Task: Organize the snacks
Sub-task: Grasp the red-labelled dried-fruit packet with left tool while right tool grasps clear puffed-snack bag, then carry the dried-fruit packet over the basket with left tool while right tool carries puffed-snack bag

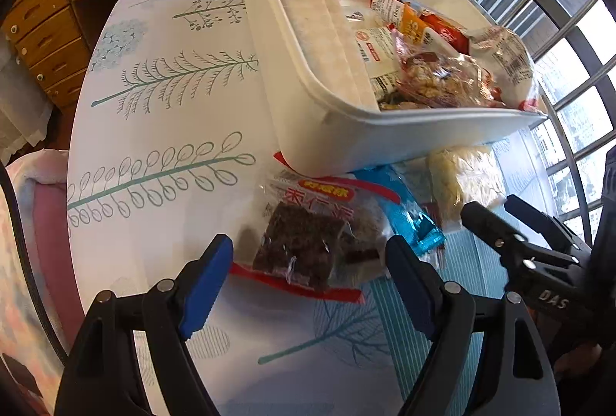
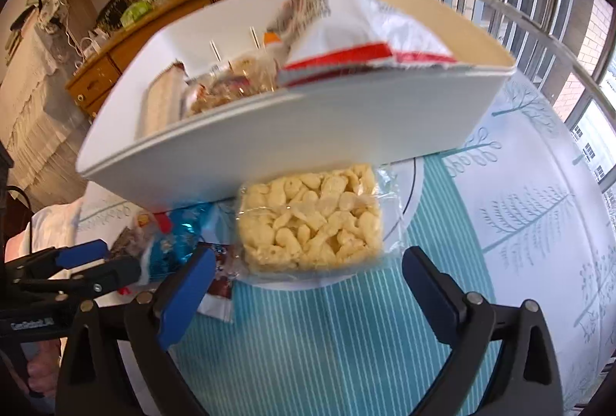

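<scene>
Your left claw (image 1: 308, 262) is open around the dark snack packet (image 1: 304, 246); your right claw (image 2: 308, 273) is open, the pale puffed-snack bag (image 2: 312, 223) at 12 o'clock.

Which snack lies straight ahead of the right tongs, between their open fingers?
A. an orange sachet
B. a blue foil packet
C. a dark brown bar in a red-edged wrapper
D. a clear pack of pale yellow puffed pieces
D: in the right wrist view, the pack of pale yellow puffed pieces lies on the table just beyond the open right tongs, untouched.
</scene>
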The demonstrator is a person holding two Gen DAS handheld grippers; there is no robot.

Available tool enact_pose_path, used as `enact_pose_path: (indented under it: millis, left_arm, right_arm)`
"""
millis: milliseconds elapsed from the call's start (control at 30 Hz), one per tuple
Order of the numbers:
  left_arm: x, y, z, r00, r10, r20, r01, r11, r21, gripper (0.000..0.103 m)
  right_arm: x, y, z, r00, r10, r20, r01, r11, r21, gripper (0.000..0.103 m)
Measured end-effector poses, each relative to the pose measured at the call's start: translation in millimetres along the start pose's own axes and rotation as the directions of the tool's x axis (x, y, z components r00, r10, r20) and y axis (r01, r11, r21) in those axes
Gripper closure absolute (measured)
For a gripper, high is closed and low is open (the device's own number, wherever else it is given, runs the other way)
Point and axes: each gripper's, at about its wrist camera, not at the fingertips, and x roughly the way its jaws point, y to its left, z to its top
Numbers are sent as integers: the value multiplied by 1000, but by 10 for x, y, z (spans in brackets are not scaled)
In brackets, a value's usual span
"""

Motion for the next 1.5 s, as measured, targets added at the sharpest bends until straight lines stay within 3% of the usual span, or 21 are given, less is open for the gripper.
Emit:
enact_pose_path:
  millis: [200, 500, 900, 1233, 1500]
  left_arm:
    - [107, 32, 80, 999, -39, 6, 39, 998, -39, 23]
    - [167, 15, 115, 998, -68, 12, 68, 996, -61, 27]
    - [131, 87, 58, 995, -96, 19, 98, 989, -108, 42]
    - [-84, 256, -248, 995, -100, -1, 99, 986, -133, 44]
    - [-435, 386, -518, 995, -89, -42, 81, 984, -155, 45]
  right_arm:
    - [149, 65, 74, 997, -70, 10, 71, 995, -66, 0]
    - [287, -63, 144, 1000, 5, -20, -5, 1000, -16, 0]
    - [214, -42, 102, 999, 15, -34, -15, 1000, -22, 16]
    - [132, 42, 73, 995, -5, -104, 6, 1000, 5, 17]
    - [-82, 97, -114, 977, -49, -209, 62, 997, 54, 17]
